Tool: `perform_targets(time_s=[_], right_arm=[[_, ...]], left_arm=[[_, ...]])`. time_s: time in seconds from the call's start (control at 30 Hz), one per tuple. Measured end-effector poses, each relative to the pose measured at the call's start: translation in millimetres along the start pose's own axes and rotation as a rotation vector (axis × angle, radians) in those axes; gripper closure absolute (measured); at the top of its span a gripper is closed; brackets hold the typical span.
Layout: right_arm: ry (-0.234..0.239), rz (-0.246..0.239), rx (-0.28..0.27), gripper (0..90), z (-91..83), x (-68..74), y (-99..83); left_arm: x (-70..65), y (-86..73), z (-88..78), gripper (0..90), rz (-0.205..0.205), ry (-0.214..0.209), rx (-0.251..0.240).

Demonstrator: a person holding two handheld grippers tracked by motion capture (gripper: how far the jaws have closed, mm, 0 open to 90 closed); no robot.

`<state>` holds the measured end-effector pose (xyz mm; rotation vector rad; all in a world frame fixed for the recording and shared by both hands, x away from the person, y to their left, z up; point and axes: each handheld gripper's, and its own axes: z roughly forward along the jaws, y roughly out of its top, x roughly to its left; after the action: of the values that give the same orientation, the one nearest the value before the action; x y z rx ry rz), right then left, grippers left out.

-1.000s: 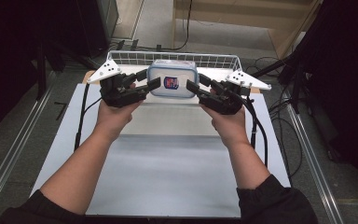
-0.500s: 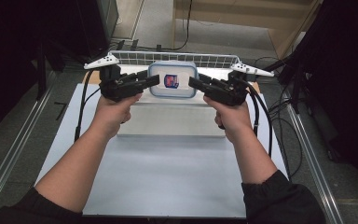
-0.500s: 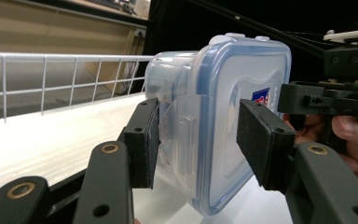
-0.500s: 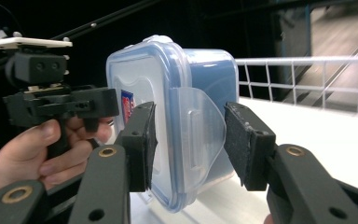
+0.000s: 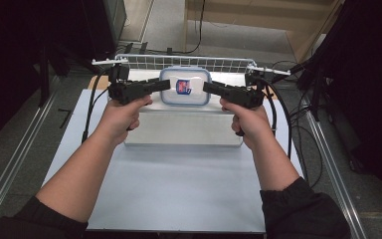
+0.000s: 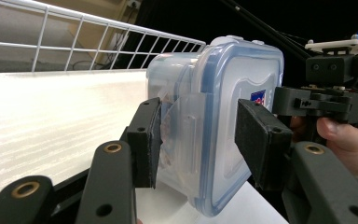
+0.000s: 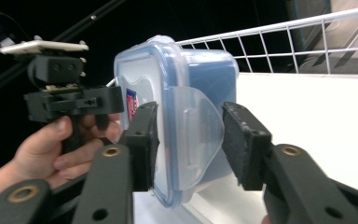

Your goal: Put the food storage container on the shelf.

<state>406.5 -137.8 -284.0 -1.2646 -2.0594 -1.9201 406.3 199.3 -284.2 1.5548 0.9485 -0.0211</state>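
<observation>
Both grippers close in on the clear rectangular plastic box with a blue-sealed lid (image 5: 185, 87), standing on the white table (image 5: 179, 199) by the wire basket (image 5: 189, 62). The left gripper (image 6: 198, 135) and right gripper (image 7: 191, 140) have been narrowing their jaws, which straddle its side latches, pads not yet pressing. Next comes a squeeze on each flap.

Clear container (image 5: 185, 86) — blue-rimmed lid, red-and-blue label (image 5: 183, 86); white wire basket (image 5: 219, 62); black grippers — pale grey table (image 5: 179, 199).

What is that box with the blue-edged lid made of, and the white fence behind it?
The box looks like clear, slightly frosted plastic: you can see through its walls, and its lid flaps look moulded. The fence seems to be thin metal wire coated glossy white, judging by its welded grid.
</observation>
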Motion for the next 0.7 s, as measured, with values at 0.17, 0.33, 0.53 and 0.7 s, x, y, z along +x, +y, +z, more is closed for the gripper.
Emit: perform_targets(time_s=[0.17, 0.33, 0.53, 0.7], right_arm=[[0.005, 0.025, 0.011, 59.0, 0.5, -1.8, 0.7], [0.029, 0.079, 0.026, 58.9, 0.2, -6.6, 2.2], [0.036, 0.121, 0.048, 58.8, 1.1, -9.0, 2.7], [0.042, 0.147, 0.059, 58.9, 2.3, -9.8, 3.1]], left_arm=[[2.6, 1.4, 0.4, 53.5, -0.04, -0.012, 0.006], [4.0, 4.3, -1.3, 55.0, -0.098, -0.033, 0.002], [6.2, 5.4, -1.7, 55.7, -0.144, -0.042, 0.009], [7.8, 6.2, -2.8, 56.0, -0.169, -0.044, 0.02]])
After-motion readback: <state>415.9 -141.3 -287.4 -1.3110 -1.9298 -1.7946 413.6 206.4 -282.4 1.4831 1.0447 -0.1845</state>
